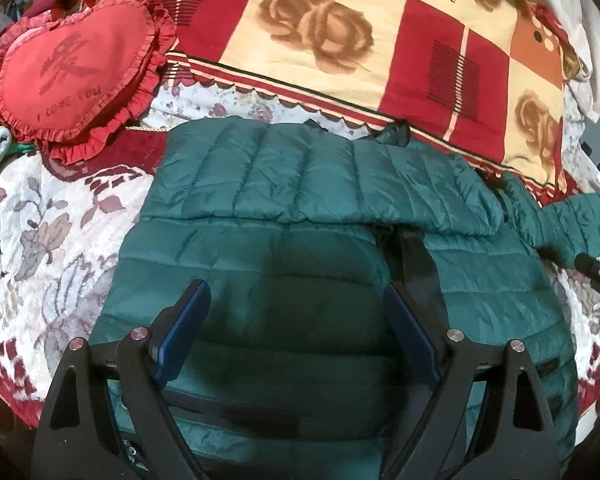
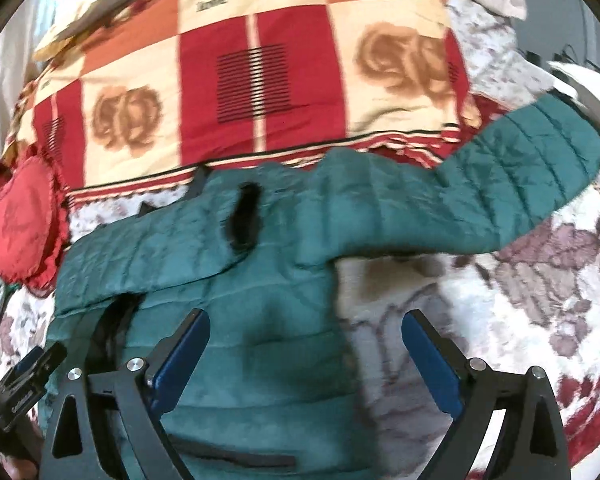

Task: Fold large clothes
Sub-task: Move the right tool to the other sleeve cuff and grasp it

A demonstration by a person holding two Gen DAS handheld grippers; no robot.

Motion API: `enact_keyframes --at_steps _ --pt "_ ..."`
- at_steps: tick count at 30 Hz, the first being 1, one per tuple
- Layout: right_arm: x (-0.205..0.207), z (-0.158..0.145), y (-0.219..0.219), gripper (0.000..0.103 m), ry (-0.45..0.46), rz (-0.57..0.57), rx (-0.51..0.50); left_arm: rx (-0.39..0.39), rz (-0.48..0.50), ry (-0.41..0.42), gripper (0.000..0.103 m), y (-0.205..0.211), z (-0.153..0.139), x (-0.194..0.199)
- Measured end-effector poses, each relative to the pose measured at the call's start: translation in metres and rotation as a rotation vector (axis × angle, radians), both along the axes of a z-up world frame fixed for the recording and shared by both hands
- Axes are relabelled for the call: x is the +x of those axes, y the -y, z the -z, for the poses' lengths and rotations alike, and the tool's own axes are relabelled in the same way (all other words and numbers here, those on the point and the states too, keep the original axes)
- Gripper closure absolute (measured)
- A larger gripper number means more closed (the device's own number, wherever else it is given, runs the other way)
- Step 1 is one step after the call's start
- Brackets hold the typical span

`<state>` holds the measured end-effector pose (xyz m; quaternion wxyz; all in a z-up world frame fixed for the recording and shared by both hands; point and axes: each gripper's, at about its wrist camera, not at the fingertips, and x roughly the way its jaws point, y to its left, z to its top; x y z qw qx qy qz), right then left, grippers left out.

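A teal quilted puffer jacket lies front up on a floral bedspread. One sleeve is folded across its chest. The other sleeve stretches out to the right over the bed. My left gripper is open and empty, hovering over the jacket's lower front, left of the dark zipper. My right gripper is open and empty above the jacket's right side edge, below the outstretched sleeve. The jacket also shows in the right wrist view.
A red, orange and cream rose-patterned blanket lies behind the jacket. A red heart-shaped frilled cushion sits at the back left. The other gripper's tip shows at the right edge of the left wrist view.
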<state>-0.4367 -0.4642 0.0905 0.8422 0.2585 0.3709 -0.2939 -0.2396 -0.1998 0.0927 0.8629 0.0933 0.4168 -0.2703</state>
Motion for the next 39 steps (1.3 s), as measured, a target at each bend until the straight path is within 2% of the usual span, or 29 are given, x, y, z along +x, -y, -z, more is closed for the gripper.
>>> enact_keyframes --at_steps 7,16,26,33,39 --pt "-0.025 0.006 0.042 0.008 -0.023 0.105 -0.007 0.002 -0.004 0.012 0.015 0.002 0.001 0.001" --pt "-0.036 0.008 0.062 0.008 -0.045 0.14 -0.017 0.008 -0.002 -0.004 0.015 0.004 0.004 0.0" --pt "-0.049 0.011 0.084 0.008 -0.061 0.189 -0.024 -0.026 -0.015 -0.065 0.015 0.005 0.007 0.004" --pt "-0.054 0.014 0.098 0.008 -0.068 0.214 -0.026 -0.023 -0.016 -0.066 0.015 0.011 0.008 0.007" --pt "-0.061 0.011 0.121 0.008 -0.073 0.266 -0.037 -0.026 -0.029 -0.084 0.015 0.018 0.009 0.02"
